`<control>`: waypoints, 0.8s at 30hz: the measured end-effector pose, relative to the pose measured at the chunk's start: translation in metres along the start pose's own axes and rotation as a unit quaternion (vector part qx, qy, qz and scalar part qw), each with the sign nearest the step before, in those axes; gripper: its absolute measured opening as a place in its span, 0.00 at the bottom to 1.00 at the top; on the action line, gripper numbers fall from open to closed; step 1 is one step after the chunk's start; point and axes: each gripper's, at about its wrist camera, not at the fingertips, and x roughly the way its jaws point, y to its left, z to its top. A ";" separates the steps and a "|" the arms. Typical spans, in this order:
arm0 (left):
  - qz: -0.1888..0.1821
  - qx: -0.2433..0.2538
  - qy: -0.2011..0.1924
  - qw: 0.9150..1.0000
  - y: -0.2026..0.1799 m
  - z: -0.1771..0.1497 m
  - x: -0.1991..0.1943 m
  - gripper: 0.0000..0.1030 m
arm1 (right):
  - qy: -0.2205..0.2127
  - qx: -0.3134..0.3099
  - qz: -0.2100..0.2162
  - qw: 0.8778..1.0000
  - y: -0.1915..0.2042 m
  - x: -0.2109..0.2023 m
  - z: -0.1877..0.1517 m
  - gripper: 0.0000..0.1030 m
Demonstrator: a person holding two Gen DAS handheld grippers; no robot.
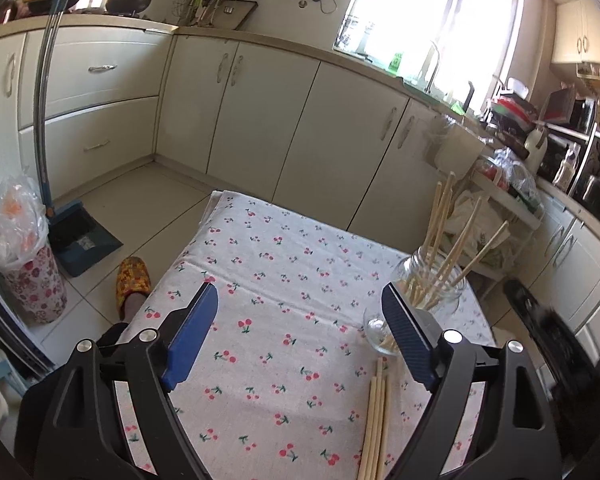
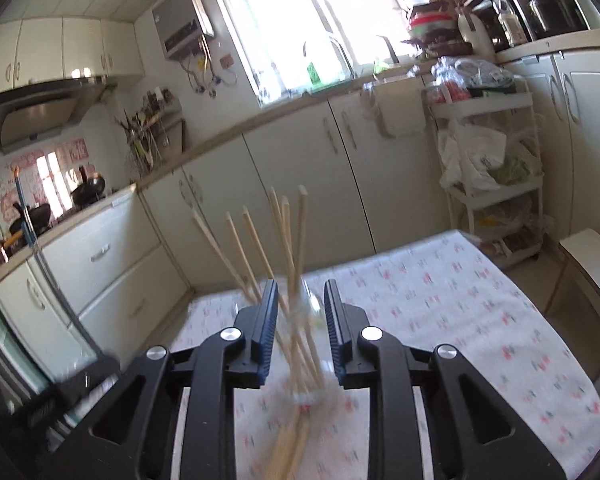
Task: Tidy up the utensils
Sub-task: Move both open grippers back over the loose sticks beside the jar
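Glass jar on the cherry tablecloth, stuffed with leaning chopsticks. More chopsticks flat beside it. Left gripper wide apart, empty. Right gripper slightly parted, gripping nothing.

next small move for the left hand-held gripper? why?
Probably lower it onto the loose chopsticks lying on the cherry-print cloth and pinch one. The left hand-held gripper is wide open and empty above them, and the glass jar already holds several upright.
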 end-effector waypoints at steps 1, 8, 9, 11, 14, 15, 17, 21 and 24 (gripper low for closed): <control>0.004 0.006 0.002 1.000 -0.001 -0.001 -0.002 0.78 | 0.012 0.000 -0.003 1.000 -0.001 -0.004 -0.004 0.26; 0.025 0.026 0.024 0.999 0.000 -0.007 -0.018 0.79 | 0.157 -0.022 -0.002 0.987 0.000 -0.012 -0.061 0.30; 0.027 0.028 0.025 0.999 0.001 -0.008 -0.019 0.79 | 0.170 -0.025 -0.002 0.985 0.002 -0.011 -0.068 0.30; 0.033 0.034 0.028 0.998 0.003 -0.009 -0.024 0.80 | 0.192 -0.032 0.001 0.981 0.006 -0.006 -0.078 0.30; 0.040 0.041 0.038 0.998 0.007 -0.013 -0.029 0.80 | 0.214 -0.046 0.000 0.976 0.015 0.002 -0.087 0.30; 0.040 0.041 0.040 0.998 0.009 -0.014 -0.030 0.81 | 0.221 -0.052 -0.003 0.974 0.018 0.006 -0.089 0.30; 0.043 0.042 0.046 0.997 0.011 -0.016 -0.032 0.81 | 0.229 -0.062 -0.011 0.971 0.021 0.013 -0.090 0.30; 0.041 0.048 0.059 0.996 0.012 -0.020 -0.030 0.81 | 0.250 -0.079 -0.031 0.964 0.026 0.029 -0.096 0.30; 0.034 0.058 0.072 0.995 0.008 -0.024 -0.026 0.81 | 0.259 -0.090 -0.031 0.961 0.027 0.036 -0.098 0.30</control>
